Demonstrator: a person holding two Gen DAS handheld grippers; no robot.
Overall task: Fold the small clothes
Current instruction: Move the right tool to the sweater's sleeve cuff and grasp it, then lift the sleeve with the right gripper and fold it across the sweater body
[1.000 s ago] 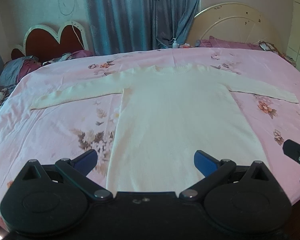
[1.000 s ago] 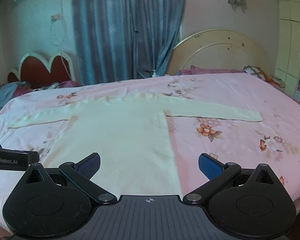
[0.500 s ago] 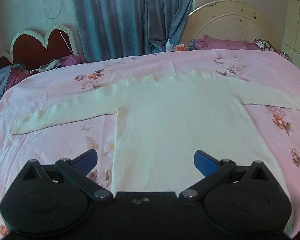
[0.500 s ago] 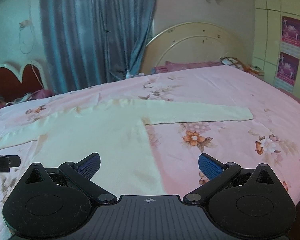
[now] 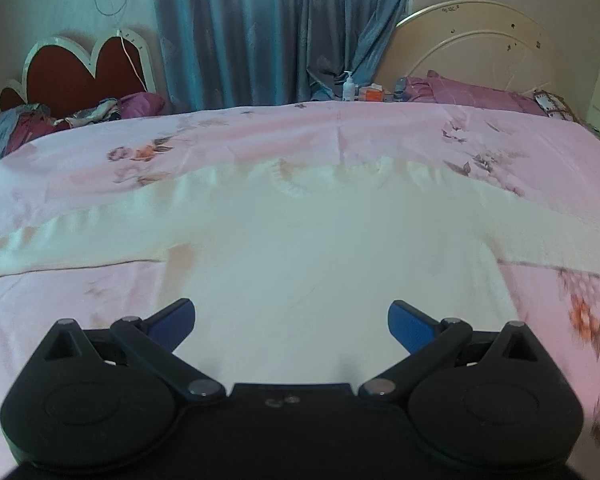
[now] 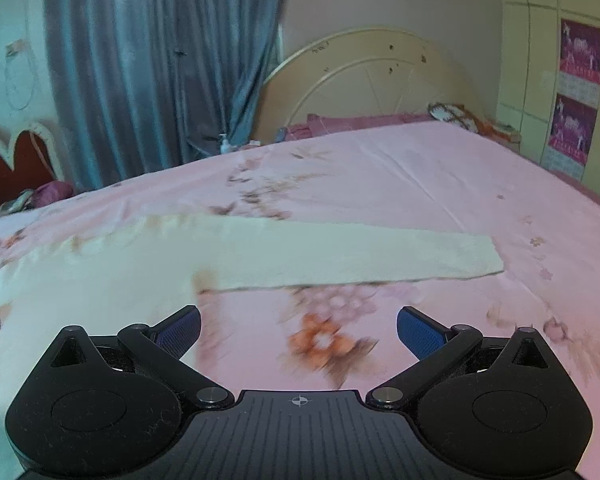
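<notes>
A cream long-sleeved sweater (image 5: 300, 248) lies flat on the pink floral bedsheet (image 5: 260, 136), collar toward the far side and sleeves spread out to both sides. My left gripper (image 5: 291, 320) hovers open over the sweater's body, nothing between its blue pads. In the right wrist view the sweater's right sleeve (image 6: 360, 254) stretches across the sheet to its cuff. My right gripper (image 6: 299, 328) is open above bare sheet just below that sleeve, near the armpit, and holds nothing.
Blue curtains (image 5: 260, 32) hang behind the bed. A cream arched headboard (image 6: 372, 80) and purple pillows (image 5: 472, 92) are at the far right, a red heart-shaped headboard (image 5: 80, 68) with piled clothes at the far left. Small bottles (image 5: 350, 86) stand by the curtain.
Both grippers have moved forward over the bed, toward the sweater's upper half. The right gripper has swung right, from over the sweater's hem to beside the right sleeve. Both stayed open.
</notes>
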